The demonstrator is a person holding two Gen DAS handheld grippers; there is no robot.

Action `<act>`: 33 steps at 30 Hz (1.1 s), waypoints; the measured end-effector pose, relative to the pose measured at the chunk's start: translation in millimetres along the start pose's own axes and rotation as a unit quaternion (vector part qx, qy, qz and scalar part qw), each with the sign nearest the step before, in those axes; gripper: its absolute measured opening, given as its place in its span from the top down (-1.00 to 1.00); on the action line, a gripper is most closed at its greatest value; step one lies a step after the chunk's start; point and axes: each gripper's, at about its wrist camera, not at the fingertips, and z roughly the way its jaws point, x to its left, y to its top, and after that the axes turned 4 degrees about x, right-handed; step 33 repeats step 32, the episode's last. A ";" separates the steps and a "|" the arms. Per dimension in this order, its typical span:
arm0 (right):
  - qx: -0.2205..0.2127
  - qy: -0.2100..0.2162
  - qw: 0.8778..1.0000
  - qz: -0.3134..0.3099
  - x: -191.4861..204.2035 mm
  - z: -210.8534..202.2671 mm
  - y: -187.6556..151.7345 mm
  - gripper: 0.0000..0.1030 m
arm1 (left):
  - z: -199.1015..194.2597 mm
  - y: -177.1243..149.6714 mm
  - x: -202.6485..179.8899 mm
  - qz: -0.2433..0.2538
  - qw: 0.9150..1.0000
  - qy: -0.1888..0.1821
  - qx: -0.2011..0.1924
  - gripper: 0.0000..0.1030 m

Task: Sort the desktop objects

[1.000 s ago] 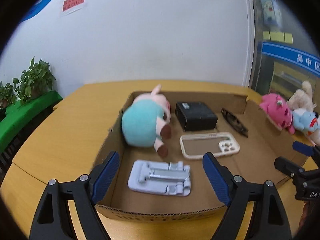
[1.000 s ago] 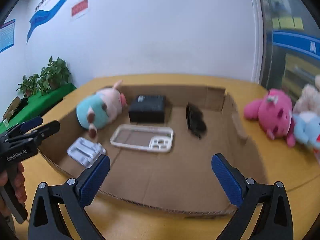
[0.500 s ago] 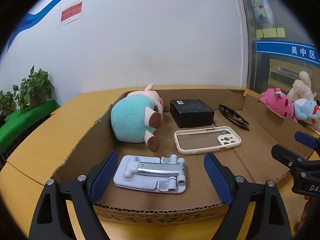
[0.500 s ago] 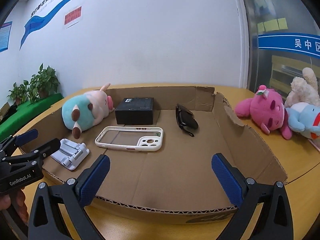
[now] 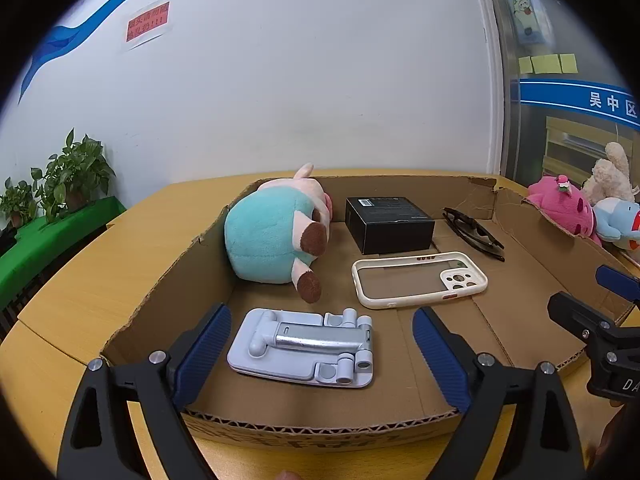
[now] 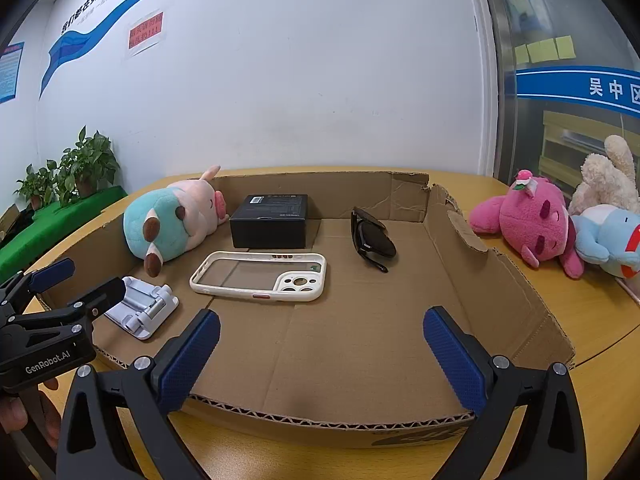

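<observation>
A shallow cardboard box (image 5: 304,428) lies on the wooden table. Inside it are a teal and pink plush (image 5: 272,240), a black box (image 5: 388,224), black sunglasses (image 5: 476,236), a white phone case (image 5: 420,280) and a white folding phone stand (image 5: 304,344). My left gripper (image 5: 320,316) hovers over the box's near left corner with its jaws opening. The stand lies between its fingers, untouched by the pads. My right gripper (image 6: 322,316) stands open over bare cardboard at the near edge, holding nothing. In the right wrist view the stand (image 6: 144,308) is partly hidden by the left gripper (image 6: 68,288).
A pink plush (image 6: 528,216), a light blue plush (image 6: 608,240) and a cream plush (image 6: 608,176) lie on the table right of the box. Potted plants (image 6: 80,168) on a green ledge stand at the far left. A white wall rises behind the table.
Both grippers have sunk a little toward the box's near edge, so the views look more level across it. The left jaws stand slightly wider. No object in the box has moved.
</observation>
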 end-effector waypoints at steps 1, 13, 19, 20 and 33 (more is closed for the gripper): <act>0.000 0.000 1.000 0.000 -0.1 0.2 0.1 -1.00 | 0.0 -0.1 0.0 0.000 1.000 0.000 0.000 -0.79; 0.002 -0.002 1.000 -0.001 -0.6 0.9 0.0 -1.00 | -0.1 -1.1 -0.8 -0.003 1.000 0.004 0.002 -0.79; 0.002 -0.002 1.000 -0.001 -1.0 1.3 0.6 -1.00 | -0.9 -1.7 -1.3 -0.003 1.000 0.005 0.003 -0.79; 0.003 -0.002 1.000 -0.001 -1.0 1.4 0.6 -1.00 | -0.9 -1.7 -1.3 -0.003 1.000 0.005 0.003 -0.79; 0.003 -0.002 1.000 -0.002 -1.4 1.9 0.6 -1.00 | -1.4 -1.9 -1.4 -0.003 1.000 0.007 0.003 -0.79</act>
